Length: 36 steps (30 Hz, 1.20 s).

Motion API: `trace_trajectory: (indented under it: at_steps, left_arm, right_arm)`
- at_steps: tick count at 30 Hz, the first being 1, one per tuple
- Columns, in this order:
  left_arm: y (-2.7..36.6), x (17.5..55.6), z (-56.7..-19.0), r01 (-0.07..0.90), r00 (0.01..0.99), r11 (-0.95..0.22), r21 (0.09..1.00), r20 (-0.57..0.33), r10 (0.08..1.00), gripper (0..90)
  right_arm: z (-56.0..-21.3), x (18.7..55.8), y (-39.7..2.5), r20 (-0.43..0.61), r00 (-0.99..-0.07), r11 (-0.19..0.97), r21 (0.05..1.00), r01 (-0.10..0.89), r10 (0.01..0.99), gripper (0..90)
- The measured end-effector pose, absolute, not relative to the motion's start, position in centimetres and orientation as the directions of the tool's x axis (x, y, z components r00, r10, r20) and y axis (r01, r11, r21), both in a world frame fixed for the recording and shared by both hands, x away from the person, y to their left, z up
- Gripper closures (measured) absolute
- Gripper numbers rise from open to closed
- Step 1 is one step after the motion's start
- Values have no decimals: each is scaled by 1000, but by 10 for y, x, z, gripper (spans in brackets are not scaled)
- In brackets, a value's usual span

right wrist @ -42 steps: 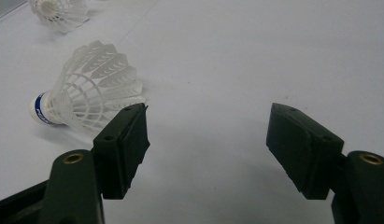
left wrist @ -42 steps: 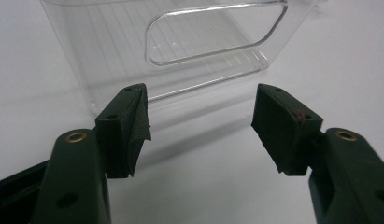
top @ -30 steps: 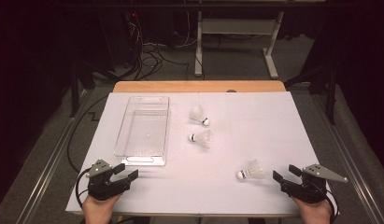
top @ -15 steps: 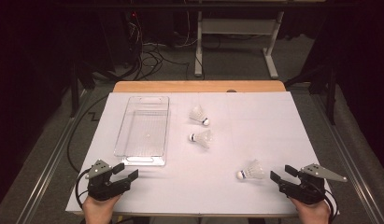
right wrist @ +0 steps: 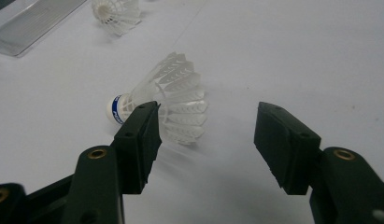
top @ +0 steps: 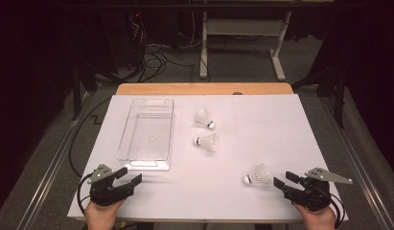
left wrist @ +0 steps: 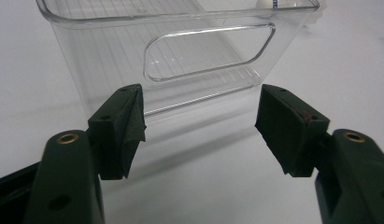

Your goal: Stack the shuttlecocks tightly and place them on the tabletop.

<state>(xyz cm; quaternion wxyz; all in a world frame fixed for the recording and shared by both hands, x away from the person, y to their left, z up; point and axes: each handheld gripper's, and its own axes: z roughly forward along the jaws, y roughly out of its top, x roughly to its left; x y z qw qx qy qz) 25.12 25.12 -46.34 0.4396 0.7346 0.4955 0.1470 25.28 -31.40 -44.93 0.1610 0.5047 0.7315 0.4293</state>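
Three white shuttlecocks lie on the white table: one at the back [top: 204, 117], one in the middle [top: 207, 142], and one near the front right [top: 258, 176]. A clear plastic bin [top: 147, 134] stands empty on the left half. My left gripper [top: 127, 178] is open at the front left, just short of the bin's near end wall [left wrist: 180, 60]. My right gripper [top: 283, 180] is open at the front right, its jaws pointing at the nearest shuttlecock [right wrist: 166, 102], which lies on its side just beyond them. Another shuttlecock [right wrist: 115, 14] lies farther off.
The white table top [top: 281, 124] has a wooden strip [top: 204, 88] along its far edge. Beyond it are dark floor, cables and a white desk frame [top: 242, 28]. Metal rails run along both sides of the table.
My right gripper has crept slightly left, toward the nearest shuttlecock. The left gripper, the bin and the shuttlecocks have stayed put.
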Motion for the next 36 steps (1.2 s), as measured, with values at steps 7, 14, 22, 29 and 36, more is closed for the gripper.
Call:
trace_trajectory:
  at_steps: [7, 14, 22, 29, 36]
  left_arm:
    - [250, 252, -463, 601, 467, -118, 791, -228, 854, 335]
    - [250, 252, -464, 603, 468, -120, 789, -227, 854, 335]
    - [250, 252, -463, 603, 469, -121, 789, -227, 854, 334]
    - [250, 252, -463, 601, 470, -116, 790, -232, 852, 335]
    - [250, 251, -463, 599, 472, -119, 792, -230, 851, 336]
  right_arm:
    - [-444, 255, -306, 211, -469, 150, 769, 621, 858, 504]
    - [-443, 262, -296, 207, -497, 191, 748, 636, 843, 576]
    - [-442, 268, -288, 209, -511, 211, 735, 644, 834, 640]
    - [-442, 272, -282, 209, -525, 229, 726, 648, 825, 705]
    - [-443, 274, -279, 194, -533, 253, 714, 652, 824, 779]
